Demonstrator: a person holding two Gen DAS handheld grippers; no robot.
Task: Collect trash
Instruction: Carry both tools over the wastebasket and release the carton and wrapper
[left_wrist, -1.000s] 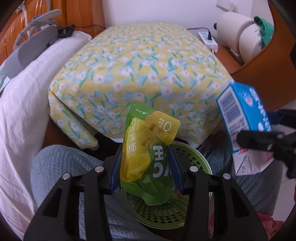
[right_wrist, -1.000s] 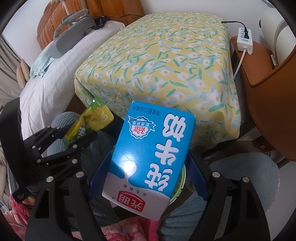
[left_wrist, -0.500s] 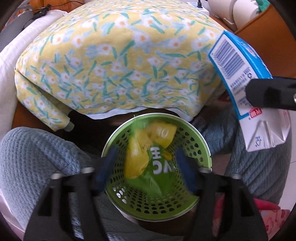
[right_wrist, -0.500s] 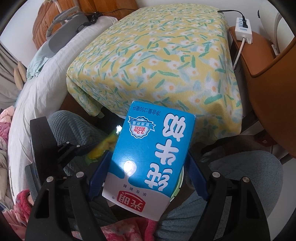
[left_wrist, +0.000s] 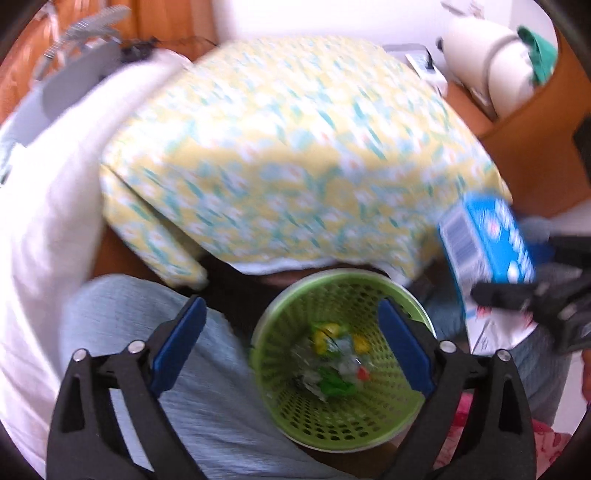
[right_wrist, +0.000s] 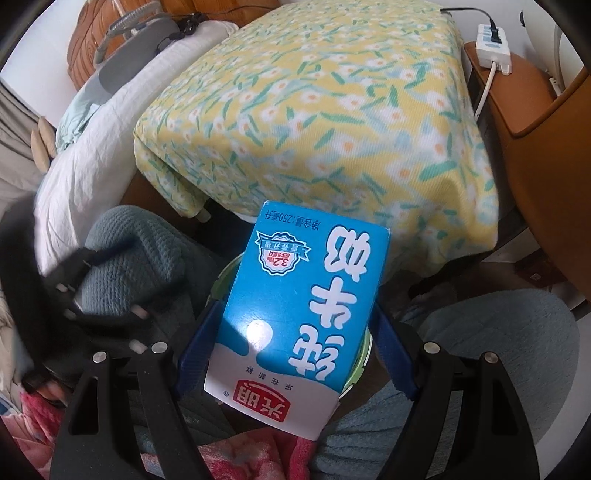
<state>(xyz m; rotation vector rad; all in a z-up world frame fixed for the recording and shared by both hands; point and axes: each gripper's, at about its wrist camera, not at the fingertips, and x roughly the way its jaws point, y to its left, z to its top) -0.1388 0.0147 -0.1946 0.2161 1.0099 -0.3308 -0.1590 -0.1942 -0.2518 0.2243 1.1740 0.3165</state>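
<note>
A green perforated basket (left_wrist: 369, 424) stands between the person's knees, with crumpled green and yellow wrappers (left_wrist: 332, 354) at its bottom. My left gripper (left_wrist: 291, 332) is open and empty, spread above the basket's left side. My right gripper (right_wrist: 295, 343) is shut on a blue and white milk carton (right_wrist: 306, 295), held above the basket, whose rim (right_wrist: 229, 269) shows behind the carton. The carton (left_wrist: 487, 243) and right gripper also show at the right edge of the left wrist view.
A table under a yellow flowered cloth (right_wrist: 332, 110) stands just beyond the basket. The person's knees in blue-grey trousers (left_wrist: 140, 332) flank the basket. White bedding (right_wrist: 110, 129) lies to the left, a brown wooden cabinet (right_wrist: 535, 147) with a power strip (right_wrist: 493, 48) to the right.
My left gripper opened and let go of the green and yellow wrapper, which fell into the basket; then it shifted left and tilted up. My right gripper kept hold of the carton.
</note>
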